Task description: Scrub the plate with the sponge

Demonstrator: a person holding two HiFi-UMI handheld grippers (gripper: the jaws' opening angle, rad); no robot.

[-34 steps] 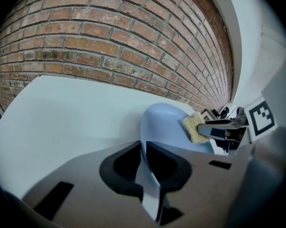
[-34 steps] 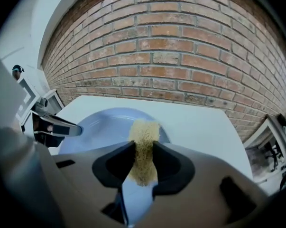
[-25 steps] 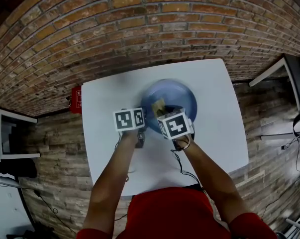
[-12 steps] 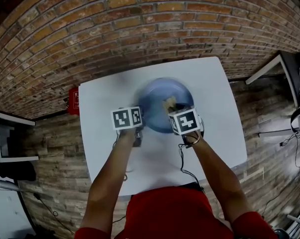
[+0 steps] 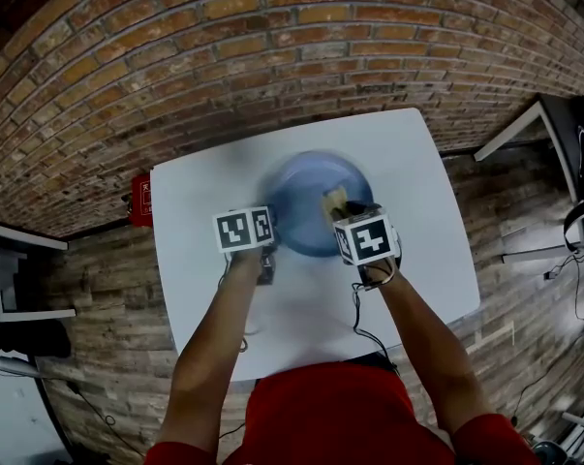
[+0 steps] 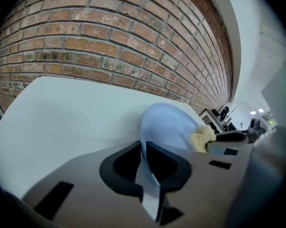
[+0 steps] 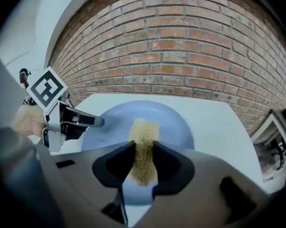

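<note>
Presently: left gripper (image 6: 143, 146) jaws pinch blue plate (image 6: 169, 125) rim; right gripper (image 7: 143, 148) jaws clamp yellow sponge (image 7: 143, 129), against plate.

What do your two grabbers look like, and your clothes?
The left gripper and right gripper are grey with black pads; each carries a white cube of black square markers. A black cable hangs from the right one. The shirt is red.

The white counter (image 5: 417, 211) stood with its far edge against a brick wall (image 5: 272, 56). Its top was plain and smooth. A round blue plate (image 5: 306, 197) sat on it, toward the far side and near the middle. A thin black cable (image 5: 353, 310) trailed over the near part to the front edge.
</note>
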